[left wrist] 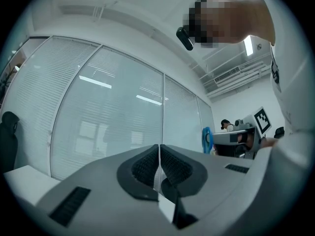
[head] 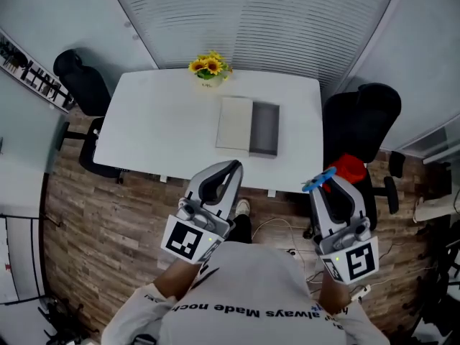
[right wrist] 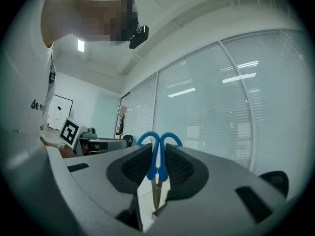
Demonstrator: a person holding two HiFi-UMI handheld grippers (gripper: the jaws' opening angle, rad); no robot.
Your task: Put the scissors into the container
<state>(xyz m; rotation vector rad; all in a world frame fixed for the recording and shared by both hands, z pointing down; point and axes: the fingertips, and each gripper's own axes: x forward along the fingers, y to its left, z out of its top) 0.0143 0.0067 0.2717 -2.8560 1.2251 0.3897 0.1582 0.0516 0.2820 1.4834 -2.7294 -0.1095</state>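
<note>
Evidently carrying: right tool [right wrist: 157, 167] clamps the scissors [right wrist: 158, 154], handles outward;
left tool [left wrist: 159, 165] closed, empty; container [head: 264, 149] waits open on the bench [head: 158, 124], upper centre.

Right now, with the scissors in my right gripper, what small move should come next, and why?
Probably carry the right gripper forward over the white table toward the open dark grey rectangular container. Its fingers are clamped on the blue-handled metal scissors, and in the head view the gripper is only at the table's near edge, well short of the container.

Blue scissors [right wrist: 157, 157], white table [head: 158, 121], yellow flowers [head: 208, 66]
</note>
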